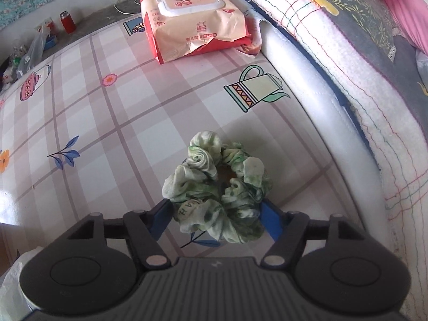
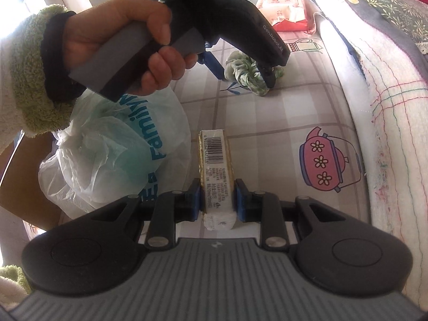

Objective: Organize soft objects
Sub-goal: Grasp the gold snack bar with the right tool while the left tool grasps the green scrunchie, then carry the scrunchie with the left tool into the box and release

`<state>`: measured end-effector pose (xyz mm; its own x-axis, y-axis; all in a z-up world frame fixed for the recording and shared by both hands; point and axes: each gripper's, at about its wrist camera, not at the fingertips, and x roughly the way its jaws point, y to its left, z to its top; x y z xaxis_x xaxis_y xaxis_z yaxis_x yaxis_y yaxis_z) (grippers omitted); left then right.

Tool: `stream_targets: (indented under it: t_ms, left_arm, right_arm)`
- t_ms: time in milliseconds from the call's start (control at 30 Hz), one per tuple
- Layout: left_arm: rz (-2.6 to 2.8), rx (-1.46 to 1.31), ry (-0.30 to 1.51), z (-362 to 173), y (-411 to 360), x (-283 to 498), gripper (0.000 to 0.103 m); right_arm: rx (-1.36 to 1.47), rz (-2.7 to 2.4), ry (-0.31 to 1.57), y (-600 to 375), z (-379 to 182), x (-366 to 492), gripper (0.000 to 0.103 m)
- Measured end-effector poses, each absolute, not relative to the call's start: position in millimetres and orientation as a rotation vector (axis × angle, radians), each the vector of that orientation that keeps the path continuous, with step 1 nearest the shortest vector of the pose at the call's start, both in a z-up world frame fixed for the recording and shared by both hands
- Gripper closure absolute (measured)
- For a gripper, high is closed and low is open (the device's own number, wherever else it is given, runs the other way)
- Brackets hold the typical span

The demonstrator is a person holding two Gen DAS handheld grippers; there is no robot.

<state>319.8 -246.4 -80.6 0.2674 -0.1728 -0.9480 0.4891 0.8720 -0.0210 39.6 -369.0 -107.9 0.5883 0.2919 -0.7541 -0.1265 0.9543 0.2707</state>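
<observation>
I am resting my left gripper [image 1: 216, 214] with jaws part open around a green scrunchie [image 1: 218, 191] lying on the checked tablecloth [image 1: 107, 123], pads seemingly just touching it, while my right gripper [image 2: 217, 200] is clamping a slim wrapped packet [image 2: 215, 171].

The left gripper [image 1: 216, 215] points down at a checked tablecloth [image 1: 107, 123] printed with teapots and flowers. A green and white scrunchie [image 1: 218, 190] lies between its blue fingers [image 1: 270, 220], which flank it at about 9 and 3 o'clock; whether the pads press it cannot be told. At 12 o'clock, well apart, sits a pack of wet wipes [image 1: 192, 18]. A folded white blanket [image 1: 347, 75] runs along the 2 o'clock side.
</observation>
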Motion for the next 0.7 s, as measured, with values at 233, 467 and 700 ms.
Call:
stream_targets:
  t_ms: [233, 467, 700]
  left_arm:
    - [-0.453, 0.268, 1.22, -74.0, -242.9, 315.5, 0.077]
    - [-0.479, 0.232, 1.149, -33.8, -226.1, 298.9, 0.079]
    - [-0.522, 0.167, 1.029, 34.7, -181.2, 263.2, 0.079]
  right_arm:
    - [0.211, 0.233, 0.904, -371.8, -108.9, 36.0, 0.079]
    - [0.25, 0.215, 0.88, -375.4, -105.1, 25.6, 0.079]
    - [0.263, 0.199, 0.819, -375.6, -86.2, 5.9, 0.079]
